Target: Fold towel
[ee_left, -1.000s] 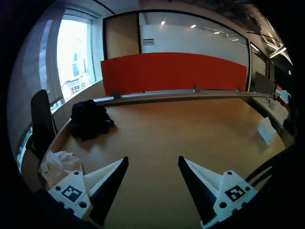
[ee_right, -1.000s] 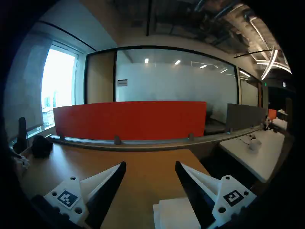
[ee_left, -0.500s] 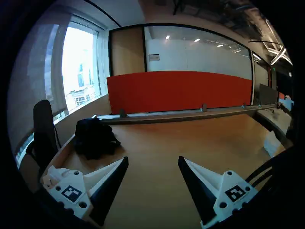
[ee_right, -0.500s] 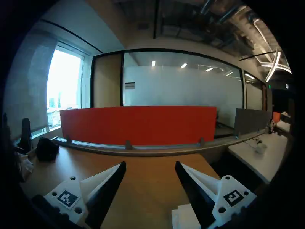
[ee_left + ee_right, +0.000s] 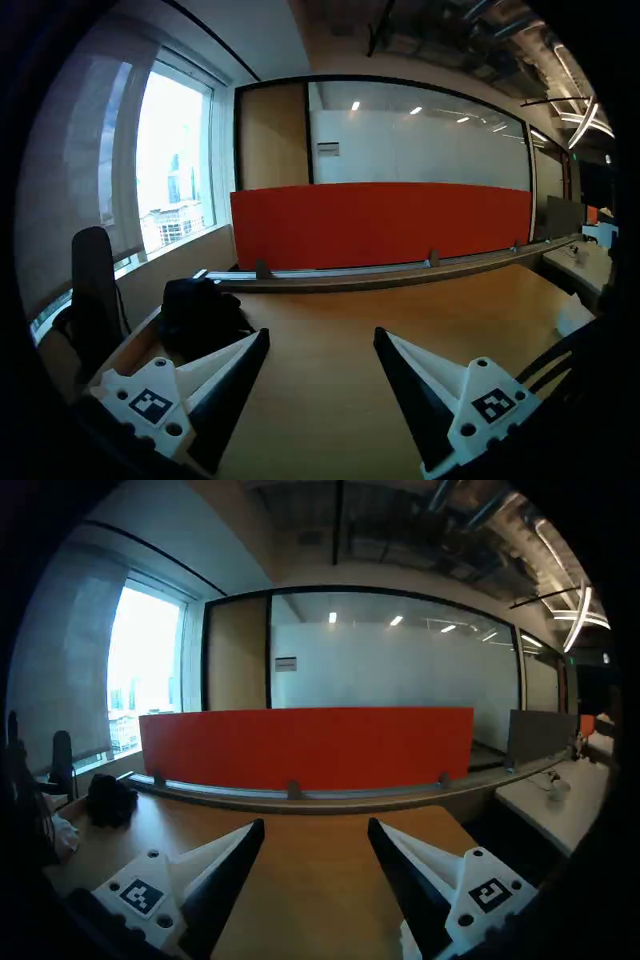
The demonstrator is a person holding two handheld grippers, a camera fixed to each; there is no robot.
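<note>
Smooth wooden table [image 5: 336, 320] across lower frame, flat red divider [image 5: 376, 224] behind, lumpy black bag [image 5: 196, 316] lower left. Left gripper [image 5: 321, 352] and right gripper [image 5: 314, 836] wide apart, empty. White towel [image 5: 578, 314] at right edge, outside jaws.

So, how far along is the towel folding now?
Apparently done: a white folded towel lies at the edge of the wooden desk. In hand: nothing; the left claw and right claw are open, empty. Left: a crumpled white cloth near the black bag.
</note>
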